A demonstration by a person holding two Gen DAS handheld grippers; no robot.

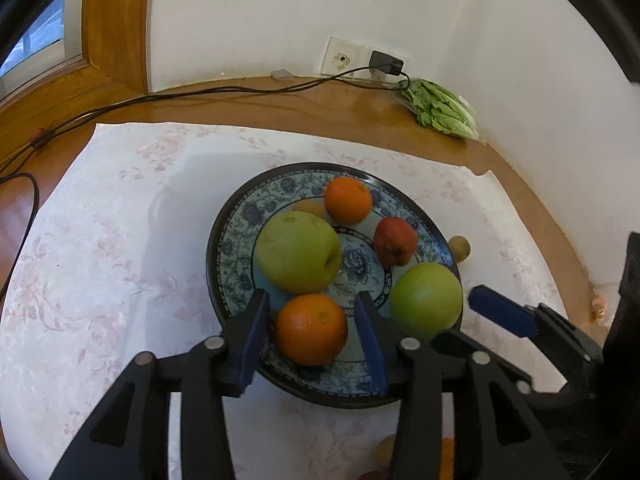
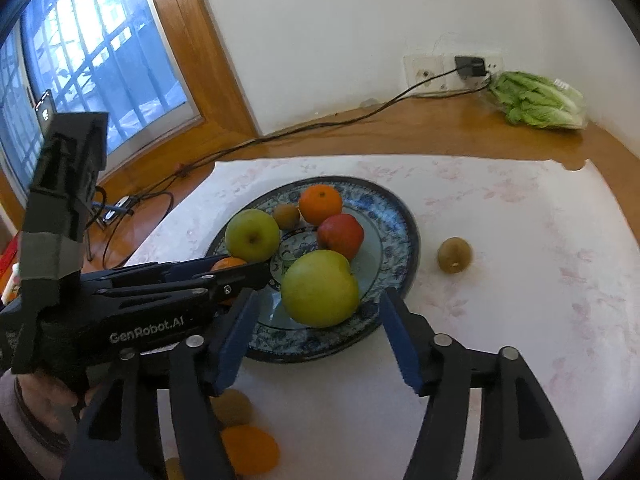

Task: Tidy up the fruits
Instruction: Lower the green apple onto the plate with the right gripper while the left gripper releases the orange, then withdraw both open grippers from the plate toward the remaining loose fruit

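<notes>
White floral cloth [image 1: 100, 240] covered the wooden tabletop [image 1: 280, 108]. Nearest, the left gripper [image 1: 312, 334] stood open around an orange [image 1: 311, 329] on the blue patterned plate [image 1: 240, 216], probably just set down. The right gripper [image 2: 316, 336], also open, bracketed a green apple [image 2: 320, 288]. Beyond, one kiwi [image 2: 455, 255] lay off the plate, uncollected.

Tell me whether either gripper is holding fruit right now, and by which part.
Neither holds anything. The left gripper brackets the near orange on the plate, with gaps at both sides. The right gripper is open around the green apple.
</notes>
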